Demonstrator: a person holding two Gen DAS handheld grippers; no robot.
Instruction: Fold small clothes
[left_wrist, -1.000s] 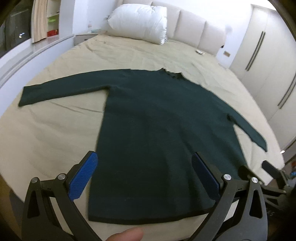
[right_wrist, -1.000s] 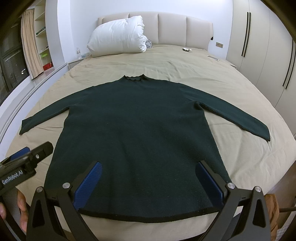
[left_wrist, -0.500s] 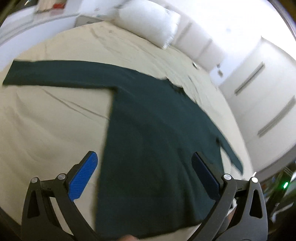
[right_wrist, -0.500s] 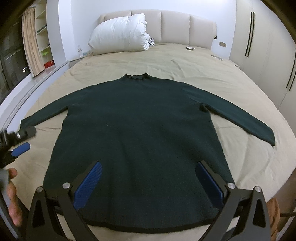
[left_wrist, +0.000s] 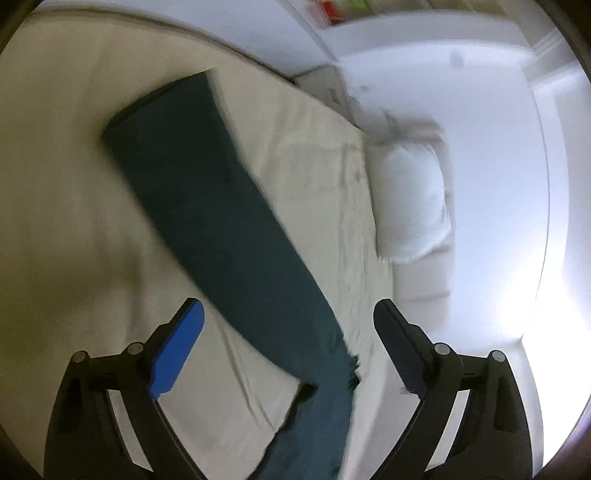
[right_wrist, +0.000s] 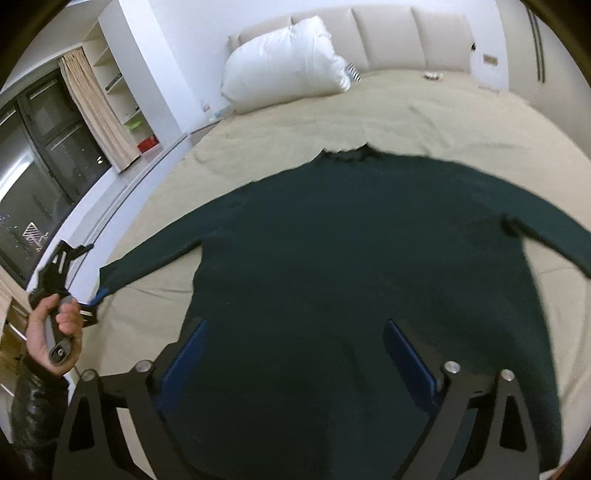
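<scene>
A dark green long-sleeved sweater (right_wrist: 362, 266) lies flat on the beige bed (right_wrist: 424, 122), neck toward the headboard, both sleeves spread out. My right gripper (right_wrist: 291, 354) is open and empty over the sweater's lower body. My left gripper (left_wrist: 288, 332) is open and empty, hovering over the left sleeve (left_wrist: 207, 221), which runs away from it to its cuff. In the right wrist view the left gripper (right_wrist: 94, 301) is held by a hand at the left sleeve's cuff. The left wrist view is blurred.
A white pillow (right_wrist: 284, 66) leans on the padded headboard (right_wrist: 388, 40); it also shows in the left wrist view (left_wrist: 410, 206). A window and shelves (right_wrist: 110, 92) are at the left, wardrobe doors (right_wrist: 535, 44) at the right. The bed's left edge (right_wrist: 122, 199) is close to the left gripper.
My left gripper has swung left from the sweater's hem to the left sleeve, its view turning sharply. My right gripper has moved forward and lower over the sweater's body. The sweater has not moved.
</scene>
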